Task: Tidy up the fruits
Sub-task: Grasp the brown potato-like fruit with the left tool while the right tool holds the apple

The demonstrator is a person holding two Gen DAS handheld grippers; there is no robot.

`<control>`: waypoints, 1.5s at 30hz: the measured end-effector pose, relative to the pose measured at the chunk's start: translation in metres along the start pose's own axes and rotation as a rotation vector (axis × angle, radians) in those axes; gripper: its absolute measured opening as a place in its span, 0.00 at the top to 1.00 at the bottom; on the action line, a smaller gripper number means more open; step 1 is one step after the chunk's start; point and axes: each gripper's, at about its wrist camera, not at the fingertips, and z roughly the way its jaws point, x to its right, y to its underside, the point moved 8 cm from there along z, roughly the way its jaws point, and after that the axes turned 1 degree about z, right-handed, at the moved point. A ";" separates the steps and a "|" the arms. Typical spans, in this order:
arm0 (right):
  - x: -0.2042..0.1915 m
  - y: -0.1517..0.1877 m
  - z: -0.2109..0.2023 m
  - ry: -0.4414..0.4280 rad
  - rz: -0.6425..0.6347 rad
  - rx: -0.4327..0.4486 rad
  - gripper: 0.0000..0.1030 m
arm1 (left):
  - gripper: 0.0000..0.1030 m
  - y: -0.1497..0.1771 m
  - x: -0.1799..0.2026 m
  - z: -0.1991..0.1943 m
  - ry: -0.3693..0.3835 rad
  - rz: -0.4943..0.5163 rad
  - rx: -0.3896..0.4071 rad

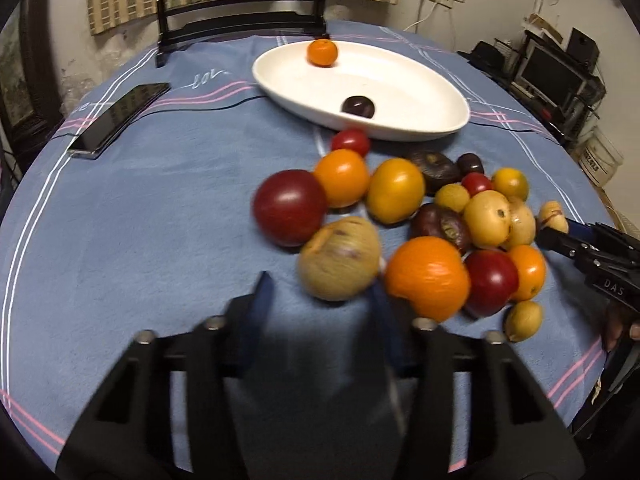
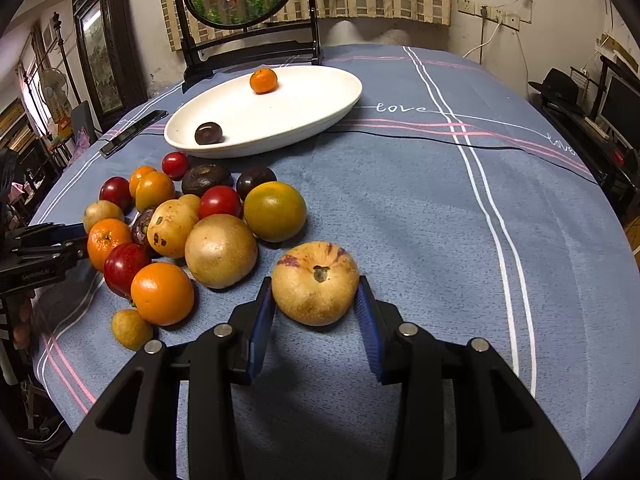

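The right gripper (image 2: 316,312) has its two blue pads closed on a round yellow-tan fruit (image 2: 315,282), which has purple streaks near its top and a dark stem scar; the pads press it from both sides and the fruit rests on the blue tablecloth (image 2: 420,216). To the left of this gripper lies the heap of fruits (image 2: 180,224): oranges, red ones, dark purple ones and pale yellow ones, most of them touching each other. Beyond the heap stands the white oval dish (image 2: 328,108), which contains one small orange fruit (image 2: 263,80) and one dark purple fruit (image 2: 208,133), well apart from each other. The left gripper (image 1: 320,292) is blurred in its own view (its fingers are hard to see clearly), and a tan-green fruit with faint purple marks (image 1: 339,258) sits just ahead of its tips, between the two fingers; whether the pads really press it cannot be told. A large orange (image 1: 428,276) lies just to the right of that gripper, and a big dark red fruit (image 1: 289,207) is just beyond it, slightly left.
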 end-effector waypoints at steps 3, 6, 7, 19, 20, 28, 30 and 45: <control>0.000 0.000 0.000 0.002 0.003 0.002 0.60 | 0.70 0.000 0.003 0.001 -0.012 -0.001 0.008; 0.001 -0.001 0.000 0.004 0.007 0.004 0.60 | 0.70 0.002 0.005 -0.002 -0.004 -0.004 0.009; 0.001 0.000 -0.001 0.004 0.008 0.005 0.60 | 0.70 0.003 0.006 -0.004 0.006 -0.005 0.010; 0.000 0.001 -0.003 0.008 0.002 0.007 0.60 | 0.57 -0.007 0.002 -0.008 -0.039 0.045 0.048; 0.001 0.001 -0.003 0.008 0.001 0.007 0.60 | 0.57 -0.010 0.001 -0.008 -0.047 0.053 0.058; 0.000 0.001 -0.001 0.005 0.003 0.004 0.60 | 0.65 -0.013 -0.002 -0.008 -0.055 0.070 0.086; -0.001 0.000 -0.002 0.005 0.002 0.005 0.60 | 0.65 -0.011 -0.003 -0.010 -0.048 0.062 0.085; -0.005 -0.006 -0.018 -0.029 0.000 0.055 0.60 | 0.65 -0.012 -0.007 -0.052 -0.005 0.032 0.140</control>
